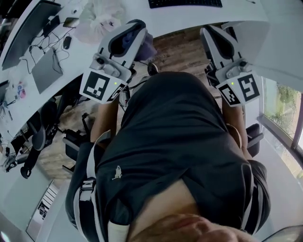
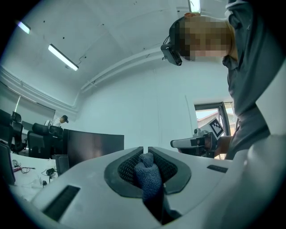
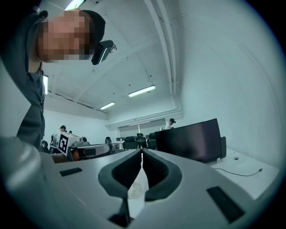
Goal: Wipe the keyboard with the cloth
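Jaws of the left gripper [image 2: 145, 151] are pinched shut on the blue cloth [image 2: 149, 179], a soft, nubby wad bunched between them. The right gripper [image 3: 142, 153] has its jaws together on nothing. Both sit short of the keyboard [image 1: 184, 3], which lies on the white table [image 1: 165, 16]. Wiping looks not yet begun: next, the cloth needs carrying forward and lowering onto the keys.

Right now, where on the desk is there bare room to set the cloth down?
Bare: the desk right of the keyboard, and the strip between keyboard and desk edge. Crowded: the left stretch, with laptop, cables and a crumpled bag.
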Demonstrator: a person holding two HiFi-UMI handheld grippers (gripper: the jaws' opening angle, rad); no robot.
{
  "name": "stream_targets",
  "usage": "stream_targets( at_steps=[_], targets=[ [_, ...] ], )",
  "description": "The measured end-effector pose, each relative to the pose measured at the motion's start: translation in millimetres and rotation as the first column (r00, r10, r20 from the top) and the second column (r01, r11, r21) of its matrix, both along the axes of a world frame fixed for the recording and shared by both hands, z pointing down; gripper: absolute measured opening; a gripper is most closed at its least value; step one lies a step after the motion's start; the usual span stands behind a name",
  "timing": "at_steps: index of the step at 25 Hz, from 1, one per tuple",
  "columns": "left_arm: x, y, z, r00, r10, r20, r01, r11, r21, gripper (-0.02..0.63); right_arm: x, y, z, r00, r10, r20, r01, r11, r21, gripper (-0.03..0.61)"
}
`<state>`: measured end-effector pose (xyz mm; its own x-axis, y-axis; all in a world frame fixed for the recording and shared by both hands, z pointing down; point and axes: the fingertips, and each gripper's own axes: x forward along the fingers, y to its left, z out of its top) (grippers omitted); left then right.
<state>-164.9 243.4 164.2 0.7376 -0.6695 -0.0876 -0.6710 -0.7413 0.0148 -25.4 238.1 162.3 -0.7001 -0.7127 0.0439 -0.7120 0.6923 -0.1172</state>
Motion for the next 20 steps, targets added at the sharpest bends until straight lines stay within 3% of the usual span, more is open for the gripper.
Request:
stream_targets(
  at_steps=[5, 10, 20],
  targets=[
    [-24, -32, 15, 1.0, 0.025, -0.016, -0.025, 0.999, -0.042, 0.034, -24, -28, 2, 0.999, 0.021, -0.031, -0.021, 1.0, 0.003, 0.011],
    [-20, -63, 23, 0.998, 0.069, -0.008, -0.069, 0.996, -0.06, 0.034, -23, -54, 12, 0.997, 0.046, -0.055, -0.048, 0.998, -0.031, 0.011],
    [11, -143, 42, 1.0, -0.029, 0.008, 0.03, 0.991, -0.132, 0.034, 1, -150, 31, 0.998, -0.057, -0.041, 0.054, 0.996, -0.071, 0.011]
  ],
)
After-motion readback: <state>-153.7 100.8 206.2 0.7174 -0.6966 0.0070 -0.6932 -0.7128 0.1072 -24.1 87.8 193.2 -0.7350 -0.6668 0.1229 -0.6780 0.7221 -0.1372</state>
